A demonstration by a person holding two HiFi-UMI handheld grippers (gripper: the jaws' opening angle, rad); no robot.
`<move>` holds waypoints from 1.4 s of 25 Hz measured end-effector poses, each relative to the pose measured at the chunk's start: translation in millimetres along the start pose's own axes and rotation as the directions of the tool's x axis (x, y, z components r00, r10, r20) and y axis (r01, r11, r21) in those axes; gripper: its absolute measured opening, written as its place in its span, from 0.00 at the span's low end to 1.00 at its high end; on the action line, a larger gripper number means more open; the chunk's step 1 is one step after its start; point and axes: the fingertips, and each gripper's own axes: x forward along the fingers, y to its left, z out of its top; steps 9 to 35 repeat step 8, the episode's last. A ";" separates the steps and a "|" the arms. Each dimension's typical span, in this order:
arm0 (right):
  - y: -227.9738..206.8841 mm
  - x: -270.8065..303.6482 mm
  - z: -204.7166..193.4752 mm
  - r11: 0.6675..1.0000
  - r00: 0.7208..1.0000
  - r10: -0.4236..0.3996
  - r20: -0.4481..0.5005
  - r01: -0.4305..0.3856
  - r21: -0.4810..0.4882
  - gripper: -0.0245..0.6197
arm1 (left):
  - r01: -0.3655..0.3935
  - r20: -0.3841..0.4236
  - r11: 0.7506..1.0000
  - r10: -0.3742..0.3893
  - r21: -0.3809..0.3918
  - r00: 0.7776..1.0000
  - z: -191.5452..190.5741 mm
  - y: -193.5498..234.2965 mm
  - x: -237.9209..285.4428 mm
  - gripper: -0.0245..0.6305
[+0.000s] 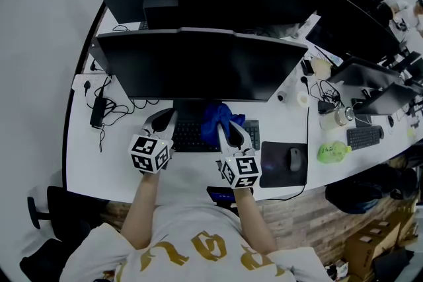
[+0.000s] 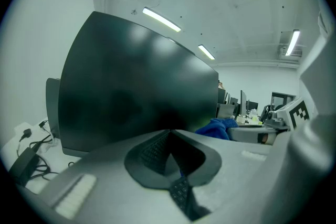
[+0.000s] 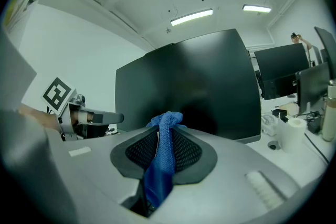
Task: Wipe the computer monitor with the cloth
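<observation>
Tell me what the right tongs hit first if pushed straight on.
Most likely the monitor, low on its dark screen; the cloth pinched in the right tongs would touch first. Depth is hard to judge.

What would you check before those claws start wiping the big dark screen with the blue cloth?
1. Cloth gripped: ok, the right claw is shut on it.
2. Cloth showing past the claw tips: ok, a bunch pokes out in front.
3. Left claw out of the way: ok, shut with nothing in it, held low beside the right one.
4. Cloth against the monitor: not ok, it is held low, over the keyboard.
5. Monitor dark: ok.
6. Where the dirt is: cannot tell.
</observation>
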 end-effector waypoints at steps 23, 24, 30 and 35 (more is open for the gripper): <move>0.4 5.2 -4.1 1.000 1.000 -0.005 -0.010 0.005 -0.010 0.19 | 0.008 -0.005 1.000 -0.008 0.010 1.000 -1.2 3.0 2.1 0.04; 0.4 5.2 -4.1 1.000 1.000 -0.005 -0.010 0.005 -0.010 0.19 | 0.008 -0.005 1.000 -0.008 0.010 1.000 -1.2 3.0 2.1 0.04; 0.4 5.2 -4.1 1.000 1.000 -0.005 -0.010 0.005 -0.010 0.19 | 0.008 -0.005 1.000 -0.008 0.010 1.000 -1.2 3.0 2.1 0.04; 0.4 5.2 -4.1 1.000 1.000 -0.005 -0.010 0.005 -0.010 0.19 | 0.008 -0.005 1.000 -0.008 0.010 1.000 -1.2 3.0 2.1 0.04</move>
